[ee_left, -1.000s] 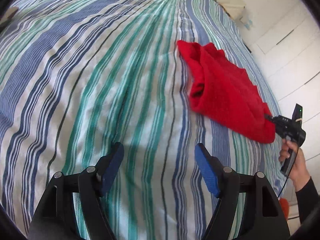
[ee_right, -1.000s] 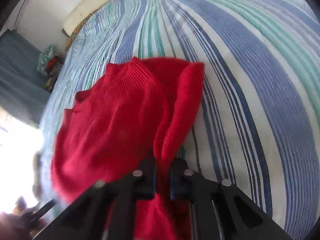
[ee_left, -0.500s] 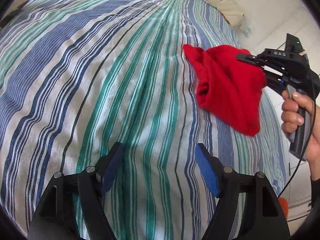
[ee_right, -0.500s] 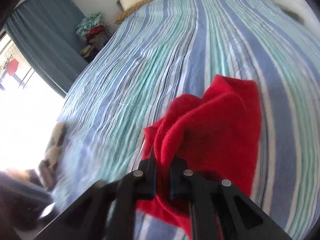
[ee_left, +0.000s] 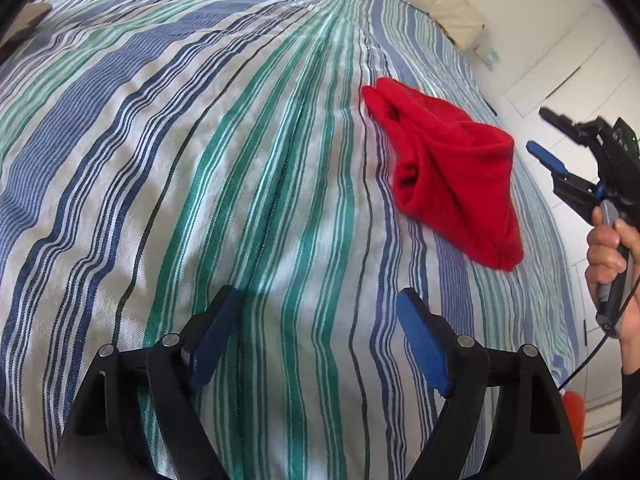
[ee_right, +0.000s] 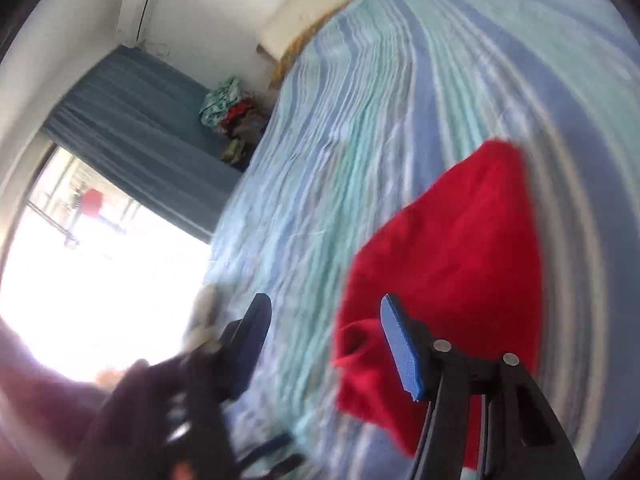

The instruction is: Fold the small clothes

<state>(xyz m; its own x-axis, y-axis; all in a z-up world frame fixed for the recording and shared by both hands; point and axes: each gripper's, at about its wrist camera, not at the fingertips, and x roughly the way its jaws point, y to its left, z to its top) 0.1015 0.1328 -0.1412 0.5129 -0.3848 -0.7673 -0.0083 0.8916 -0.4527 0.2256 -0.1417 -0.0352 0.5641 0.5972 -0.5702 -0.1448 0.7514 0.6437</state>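
Note:
A small red knit garment (ee_left: 452, 168) lies folded over on the striped bedsheet (ee_left: 200, 160), at the right of the left wrist view. In the right wrist view it (ee_right: 452, 256) lies just beyond the fingers, blurred. My left gripper (ee_left: 316, 340) is open and empty, low over the sheet, well short of the garment. My right gripper (ee_right: 324, 344) is open and empty. In the left wrist view it (ee_left: 540, 136) hovers in the air to the right of the garment, held by a hand (ee_left: 608, 248).
A cream pillow (ee_left: 436, 4) lies at the head of the bed. White cupboards (ee_left: 560, 64) stand past the bed's right edge. A blue curtain (ee_right: 140, 136), a bright window (ee_right: 80, 280) and a pile of clothes (ee_right: 236, 116) are on the far side.
My right gripper carried the garment's lower edge up over itself, then opened and let go. It has pulled away to the right. The garment now lies folded. My left gripper stayed put.

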